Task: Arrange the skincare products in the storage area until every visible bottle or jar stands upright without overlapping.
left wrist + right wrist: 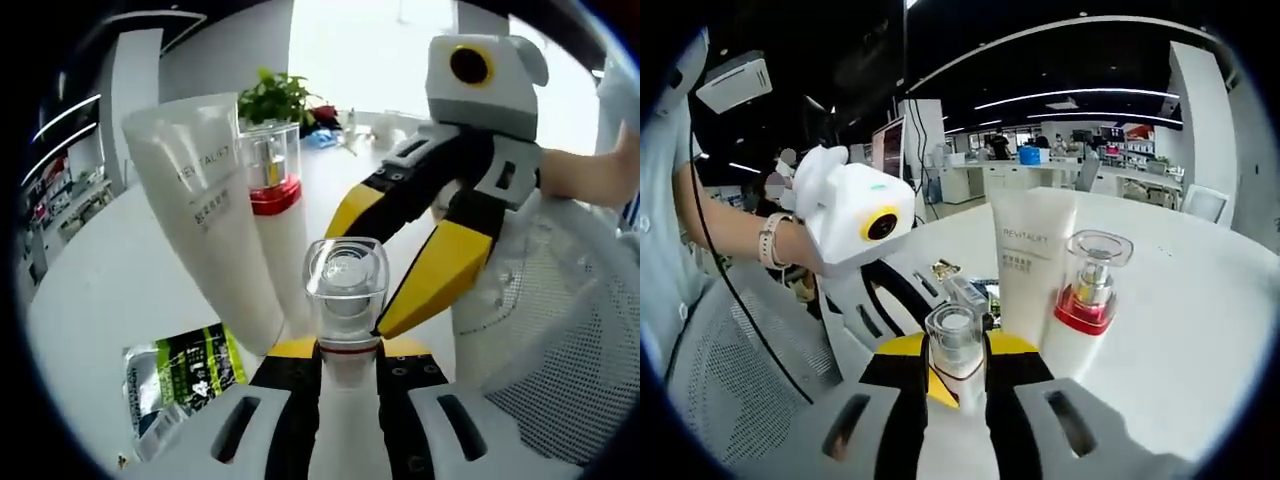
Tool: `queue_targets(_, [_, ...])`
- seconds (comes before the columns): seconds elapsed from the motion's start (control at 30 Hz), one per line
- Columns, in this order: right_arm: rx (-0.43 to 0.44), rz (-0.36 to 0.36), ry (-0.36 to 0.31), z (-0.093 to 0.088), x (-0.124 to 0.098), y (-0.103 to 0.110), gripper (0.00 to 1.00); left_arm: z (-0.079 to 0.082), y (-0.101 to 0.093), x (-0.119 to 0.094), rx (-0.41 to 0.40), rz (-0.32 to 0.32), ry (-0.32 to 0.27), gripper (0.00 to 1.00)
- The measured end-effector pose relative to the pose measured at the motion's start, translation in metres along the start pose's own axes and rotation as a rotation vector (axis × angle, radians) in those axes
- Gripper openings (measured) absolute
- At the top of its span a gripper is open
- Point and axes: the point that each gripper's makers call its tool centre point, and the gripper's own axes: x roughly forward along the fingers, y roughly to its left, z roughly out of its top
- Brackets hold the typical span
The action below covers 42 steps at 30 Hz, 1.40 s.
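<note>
Two grippers clamped one clear-capped bottle (345, 300) over the white surface (120, 290).
Left gripper (345, 375) fingers held the bottle's lower body; right gripper (956, 385) fingers gripped it just under the cap, yellow pads touching both sides. White tube (215, 240) stood cap-down just beside a red-collared pump bottle (275, 215), both upright behind the held bottle. Green-printed packet (185, 375) lay flat near the tube. White mesh chair (560, 330) stood beside the surface.
</note>
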Motion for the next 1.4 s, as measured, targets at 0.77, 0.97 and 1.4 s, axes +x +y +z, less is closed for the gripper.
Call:
queue_targets(0.77, [0.005,0.006,0.072,-0.018,-0.010,-0.006,0.28,-0.009,0.004,-0.004,0.059,0.015,0.022,0.28])
queue_targets(0.97, [-0.074,0.008,0.187,-0.040,-0.016,-0.013,0.25,-0.016,0.002,-0.013,0.033,0.032,0.054,0.25])
queue_targets(1.4, [-0.115,0.118,0.327,-0.063,0.002,-0.006,0.17,-0.032,-0.007,-0.011,-0.025,0.030,0.146,0.13])
